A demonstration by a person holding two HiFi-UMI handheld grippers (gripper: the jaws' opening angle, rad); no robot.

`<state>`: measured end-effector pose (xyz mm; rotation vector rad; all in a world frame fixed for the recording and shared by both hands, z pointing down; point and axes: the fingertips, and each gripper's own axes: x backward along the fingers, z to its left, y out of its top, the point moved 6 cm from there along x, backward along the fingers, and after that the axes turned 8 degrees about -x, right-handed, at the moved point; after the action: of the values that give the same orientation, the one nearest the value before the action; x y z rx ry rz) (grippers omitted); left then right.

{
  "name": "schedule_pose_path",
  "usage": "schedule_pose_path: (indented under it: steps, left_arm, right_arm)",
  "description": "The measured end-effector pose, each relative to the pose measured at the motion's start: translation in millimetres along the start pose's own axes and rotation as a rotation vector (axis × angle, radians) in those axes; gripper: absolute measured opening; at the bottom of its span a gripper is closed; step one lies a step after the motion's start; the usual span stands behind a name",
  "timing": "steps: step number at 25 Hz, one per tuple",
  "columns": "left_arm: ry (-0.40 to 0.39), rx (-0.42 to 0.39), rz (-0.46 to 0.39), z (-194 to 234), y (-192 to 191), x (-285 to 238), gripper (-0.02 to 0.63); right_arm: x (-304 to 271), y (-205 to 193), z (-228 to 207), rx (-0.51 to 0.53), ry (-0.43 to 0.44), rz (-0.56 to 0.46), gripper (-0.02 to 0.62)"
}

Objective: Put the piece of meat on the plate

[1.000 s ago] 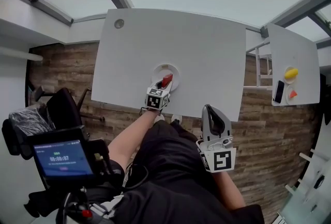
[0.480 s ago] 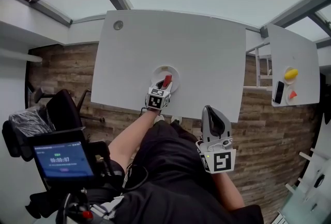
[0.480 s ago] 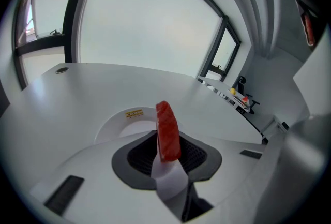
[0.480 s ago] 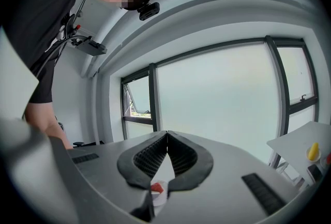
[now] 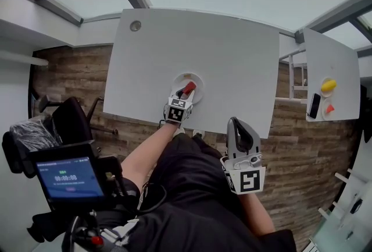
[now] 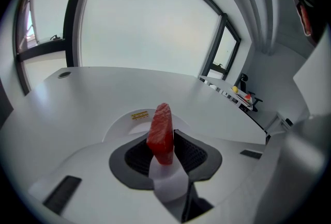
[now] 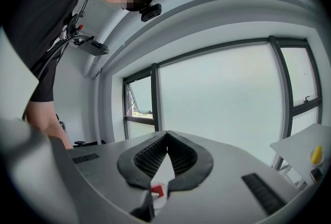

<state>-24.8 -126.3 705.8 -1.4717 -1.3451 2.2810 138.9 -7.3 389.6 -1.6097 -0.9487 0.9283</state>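
White table [image 5: 232, 53], meat [image 6: 161, 132] over the plate [image 5: 199, 85] near its edge.
Left gripper [image 6: 164, 143] clamps the meat; right gripper [image 7: 166, 137] closed, empty.

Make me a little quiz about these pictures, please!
1. True or false: the left hand-held gripper is holding the meat.
2. Pick one. The meat is held over: A) a plate B) a cup C) a pan.
3. Fill the gap: the right hand-held gripper has nothing in it, and its jaws are ____ (open or shut).

Key: 1 true. 2 A. 3 shut.
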Motion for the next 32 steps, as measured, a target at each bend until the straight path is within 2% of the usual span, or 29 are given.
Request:
schedule_pose_path:
  steps: [7,14,20,24,32]
  left_arm:
    - [0.018,-0.033,0.001,3,-3,0,0.12]
    - [0.088,-0.051,-0.016,10,-2,4,0.205]
    - [0.083,-0.065,-0.015,14,-3,7,0.21]
    - [0.067,-0.136,-0.008,9,-7,4,0.213]
    - [0.085,-0.113,-0.066,25,-4,22,0.213]
  right_arm:
    - [3,-2,0,0.005,-0.004,0.003,0.005]
    - [4,-4,-4,0.003,-0.009,0.005,0.005]
    - [6,-2,0,0.013,-0.008,0.003,0.005]
    - [9,-2,0,0.02,-0.017,0.005,0.005]
    - [2,-2,19,0.027,-0.035,0.006,0.005]
